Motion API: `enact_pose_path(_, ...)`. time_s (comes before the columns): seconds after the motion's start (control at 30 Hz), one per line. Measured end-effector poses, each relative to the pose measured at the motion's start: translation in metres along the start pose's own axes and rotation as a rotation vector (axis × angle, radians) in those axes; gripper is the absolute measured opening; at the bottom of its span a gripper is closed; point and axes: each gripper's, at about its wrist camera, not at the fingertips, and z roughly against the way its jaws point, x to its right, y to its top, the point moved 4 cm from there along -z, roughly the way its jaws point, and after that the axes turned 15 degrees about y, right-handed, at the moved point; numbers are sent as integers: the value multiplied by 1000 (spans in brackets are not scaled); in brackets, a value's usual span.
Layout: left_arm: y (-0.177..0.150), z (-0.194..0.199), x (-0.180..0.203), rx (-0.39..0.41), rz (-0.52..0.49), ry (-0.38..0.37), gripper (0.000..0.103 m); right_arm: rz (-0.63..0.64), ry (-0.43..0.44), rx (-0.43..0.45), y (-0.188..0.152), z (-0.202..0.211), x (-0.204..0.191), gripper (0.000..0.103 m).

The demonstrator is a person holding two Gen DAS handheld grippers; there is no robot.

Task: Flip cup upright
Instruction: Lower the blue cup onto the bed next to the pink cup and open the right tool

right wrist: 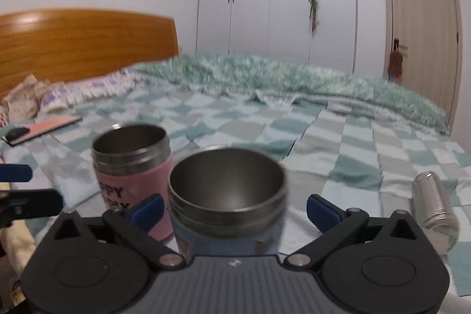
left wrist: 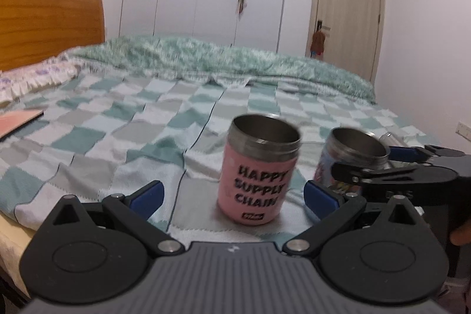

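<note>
Right up close in the right wrist view, the blue cup [right wrist: 228, 196] stands between the two blue pads of the right tongs [right wrist: 234, 208]. The pads are spread wide and do not seem to touch it, so the right tongs are let go. The cup's mouth already faces up.

Just beside it stands the pink cup [left wrist: 259, 169], also mouth up, on the checked blanket [left wrist: 123, 119] of the bed. The left tongs [left wrist: 232, 194] sit in front of it, spread wide and holding nothing.

Both cups look like steel with a soft-looking sleeve around the body. I think they are stiff, fairly light and hard to break. The bare steel rim looks slippery, so the sleeve is the better place to squeeze. The bed is soft, so a cup could tip if bumped.

A small silver tube [right wrist: 435, 205] lies on its side, off to the right.
</note>
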Motion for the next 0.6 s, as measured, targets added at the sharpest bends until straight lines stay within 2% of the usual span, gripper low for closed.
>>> enact_pose_path(0.17, -1, 32, 22, 83, 12, -42, 103, -4, 6, 120, -6, 68, 6, 103)
enact_pose_path(0.3, -11, 60, 48, 138, 16, -90, 103, 13, -33, 172, -21, 115, 13, 103)
enact_pose_path(0.47, -36, 79, 77, 131, 16, -151, 103, 35, -90, 187, -53, 166, 20, 103)
enact_pose_path(0.6, -58, 84, 90, 124, 13, -152, 103, 40, -131, 200, -82, 195, 25, 103)
